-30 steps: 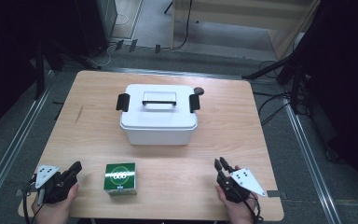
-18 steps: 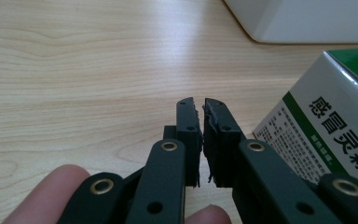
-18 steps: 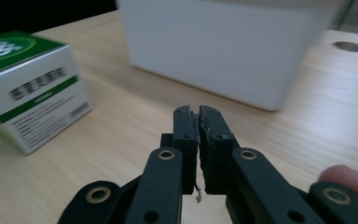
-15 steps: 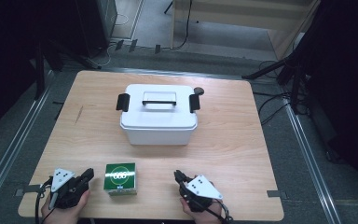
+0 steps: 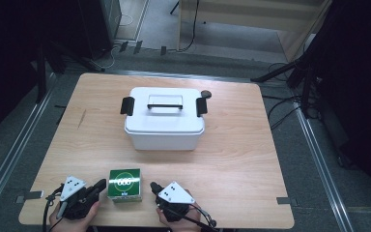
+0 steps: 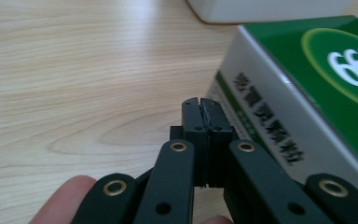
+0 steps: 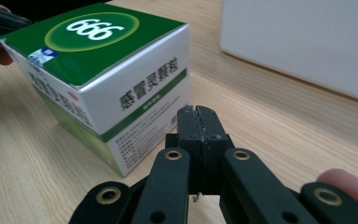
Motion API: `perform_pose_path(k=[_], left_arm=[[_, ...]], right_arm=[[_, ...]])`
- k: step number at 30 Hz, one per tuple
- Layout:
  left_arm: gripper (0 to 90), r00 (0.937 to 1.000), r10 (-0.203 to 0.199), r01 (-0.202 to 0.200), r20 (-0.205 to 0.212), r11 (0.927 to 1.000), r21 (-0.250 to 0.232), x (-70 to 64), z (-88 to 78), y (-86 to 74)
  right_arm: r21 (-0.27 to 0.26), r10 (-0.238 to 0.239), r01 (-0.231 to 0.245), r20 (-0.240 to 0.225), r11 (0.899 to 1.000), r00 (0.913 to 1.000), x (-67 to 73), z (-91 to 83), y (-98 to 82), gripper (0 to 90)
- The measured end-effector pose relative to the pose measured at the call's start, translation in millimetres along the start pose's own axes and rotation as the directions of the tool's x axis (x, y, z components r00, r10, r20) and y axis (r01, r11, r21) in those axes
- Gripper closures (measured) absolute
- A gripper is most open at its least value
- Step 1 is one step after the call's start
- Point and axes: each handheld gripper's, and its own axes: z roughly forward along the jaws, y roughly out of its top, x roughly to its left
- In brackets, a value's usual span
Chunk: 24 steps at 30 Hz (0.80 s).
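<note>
The green and white box [image 5: 124,184] is seen standing on the near edge of the table [image 5: 241,159], well in front of the white lidded container [image 5: 164,118]. It is now flanked closely on both sides: the right gripper [image 5: 154,186] has been swept in from the table's right corner, its jaws having just been closing to fully shut on nothing, while the left gripper [image 5: 99,184], equally shut and empty, has been edged in. A two-sided squeeze seems intended, though contact cannot be confirmed.

Glossy cardboard box [image 5: 124,183], wood-grain table [image 5: 251,159], white plastic container [image 5: 164,121]
</note>
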Motion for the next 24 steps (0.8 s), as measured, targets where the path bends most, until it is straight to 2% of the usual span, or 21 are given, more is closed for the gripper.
perform_pose_path(k=[1,4,7,10,12,15,20,24], left_arm=[[90.0,0.9997,0.021,-0.021,0.009,0.9998,-0.001,-9.1,1.8,-0.2],[90.0,0.9997,0.021,-0.021,0.009,0.9998,-0.001,-9.1,1.8,-0.2],[90.0,0.9995,0.010,-0.010,0.029,0.9999,-0.001,-13.1,3.3,0.4],[90.0,0.9990,0.012,-0.012,0.044,0.9999,0.008,-21.4,7.1,0.6],[90.0,0.9993,0.021,-0.022,0.031,0.9998,0.004,-28.8,9.8,0.9],[90.0,0.9983,0.025,-0.025,0.053,0.9996,0.013,-36.9,15.2,3.3],[90.0,0.9963,0.052,-0.054,0.068,0.9982,0.026,-55.5,28.4,10.1],[90.0,0.9927,0.071,-0.075,0.097,0.9961,0.046,-74.4,42.0,17.7]], right_arm=[[0.002,-0.005,0.005,0.002,1.000,1.0000,1.7,0.7,0.5,90.0],[0.009,0.001,-0.001,0.000,1.000,1.0000,5.5,1.5,1.7,90.0],[0.013,-0.004,0.004,-0.008,1.000,1.0000,7.0,1.9,1.9,90.0],[0.015,0.000,0.001,-0.018,1.000,0.9998,8.2,1.2,2.1,90.0],[0.019,0.009,-0.009,0.005,1.000,0.9999,8.3,-0.2,1.9,90.0],[0.030,0.063,-0.064,0.014,0.998,0.9979,-0.4,-5.3,1.8,90.0],[0.050,0.088,-0.091,0.053,0.995,0.9947,-14.6,-16.3,1.9,90.0],[0.064,0.112,-0.118,0.089,0.991,0.9897,-33.0,-26.7,1.1,90.0]])
